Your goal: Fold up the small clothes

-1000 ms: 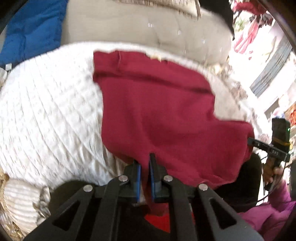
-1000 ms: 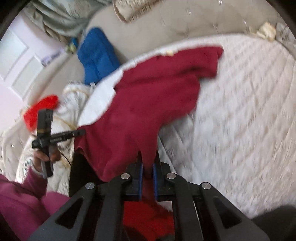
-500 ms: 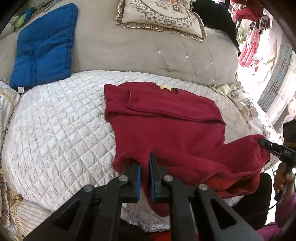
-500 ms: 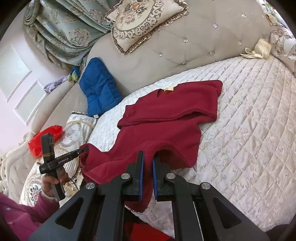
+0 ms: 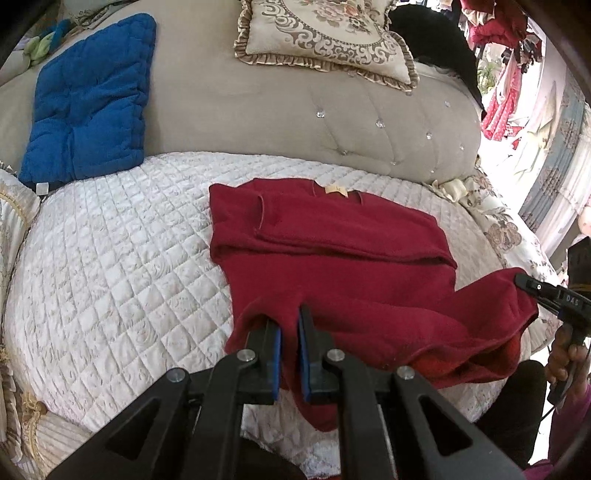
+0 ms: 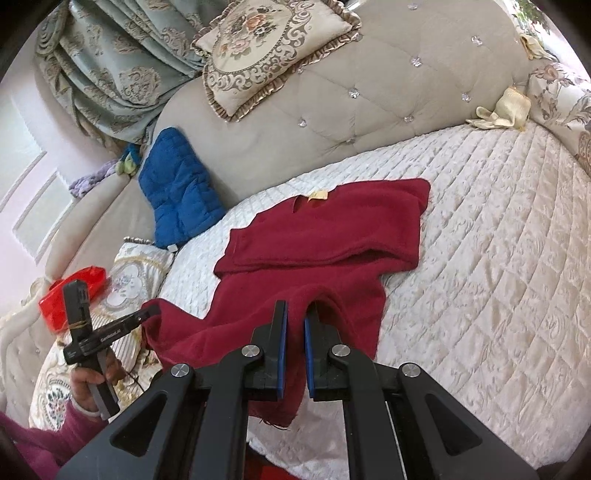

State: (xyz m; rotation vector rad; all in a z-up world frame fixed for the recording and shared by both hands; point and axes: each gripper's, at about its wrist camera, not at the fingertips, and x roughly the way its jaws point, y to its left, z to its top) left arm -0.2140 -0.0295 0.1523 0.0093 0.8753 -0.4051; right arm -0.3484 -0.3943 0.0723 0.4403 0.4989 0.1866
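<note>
White quilted bedding [image 5: 110, 258] covers the round bed ahead of both tongs, backed by a grey tufted headboard [image 5: 295, 122] with a patterned frilled pillow [image 5: 325, 33] leaning on top and a blue cushion [image 5: 88, 99] propped to the far left. We see the dark red sweater [image 5: 332, 266] lying on the quilt directly in front of us, its collar end with a tan label [image 5: 335, 190] farthest away and its sleeves folded across the chest. We hold its near hem lifted off the quilt at two corners. Our left tongs [image 5: 290, 325] are pinched nearly closed on the left corner of the hem, a fold of red cloth running between the blue pads [image 5: 275, 354] and hanging below them. Our right tongs [image 6: 295, 321] are likewise almost closed, gripping the right corner, with fabric drooping down between their pads [image 6: 282, 350]. From the right view, the left tongs [image 6: 149, 314] appear off to the left, biting the hem, with a hand [image 6: 92, 380] around the handle. Beyond that hand, a red packet [image 6: 72, 295] sits beside a floral pillow [image 6: 136, 273].
</note>
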